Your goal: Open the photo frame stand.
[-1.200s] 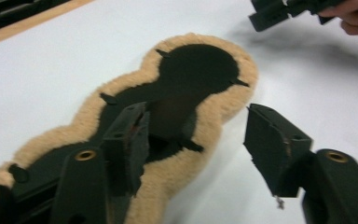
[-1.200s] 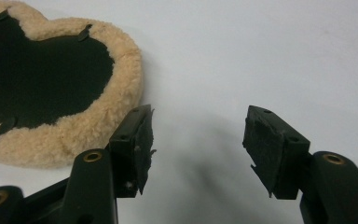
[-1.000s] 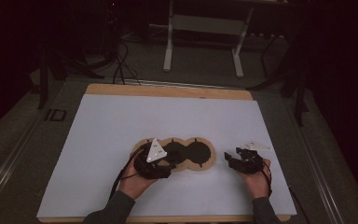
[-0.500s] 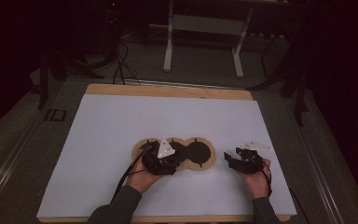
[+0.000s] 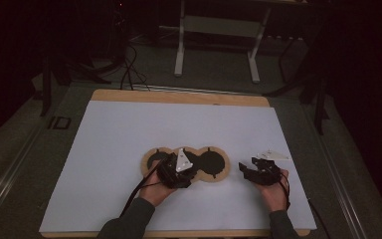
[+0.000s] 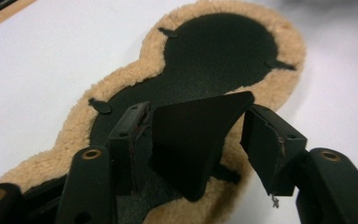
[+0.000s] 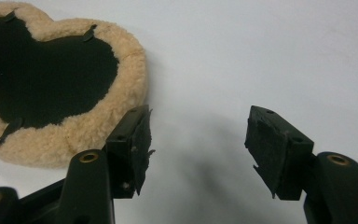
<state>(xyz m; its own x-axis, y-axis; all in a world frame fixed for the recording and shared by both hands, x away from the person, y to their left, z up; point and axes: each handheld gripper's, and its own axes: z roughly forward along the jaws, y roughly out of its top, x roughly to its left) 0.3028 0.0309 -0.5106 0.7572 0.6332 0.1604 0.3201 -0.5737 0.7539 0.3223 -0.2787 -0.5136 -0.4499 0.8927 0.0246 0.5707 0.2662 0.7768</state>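
1. Thing in hand: a fleece-edged mat [image 5: 185, 163], three-lobed, black inner face w/ tan fuzzy rim. Lies flat on the white table [image 5: 129, 129], near the front edge, roughly centre.
2. Left gripper [image 5: 179, 172] sits over the mat's middle lobe. In the left gripper view a black flap [image 6: 191, 140] of the inner layer stands up between the jaws, touching the left pad or nearly so, gap on the right side. Jaws have just been closing on it, not yet pinching. Call it spread w/ the flap in between.
3. Right gripper [image 7: 200, 149] rests on bare table just right of the mat [image 7: 74, 126]. Jaws spread, nothing between them.
4. Handling, my read: light, floppy, no stiffness to speak of. Flap holds its own shape when lifted, so prob thin felt or foam-backed fabric. Not fragile. Fleece rim is grippy, black face is smoother and could slip out of a shallow pinch.
5. Where to grab: the raised flap, deep bite, pads well past its edge. Alt: fleece rim at a lobe end, bulkier and won't slide.
6. Risk: one-point lift lets the rest droop and drag on the table. Right gripper prob needs to pin or take the near lobe rim [image 7: 135, 70] to keep it flat.
7. Small black tabs [image 6: 100, 106] along the inner seam: too small for a sure pinch, skip.
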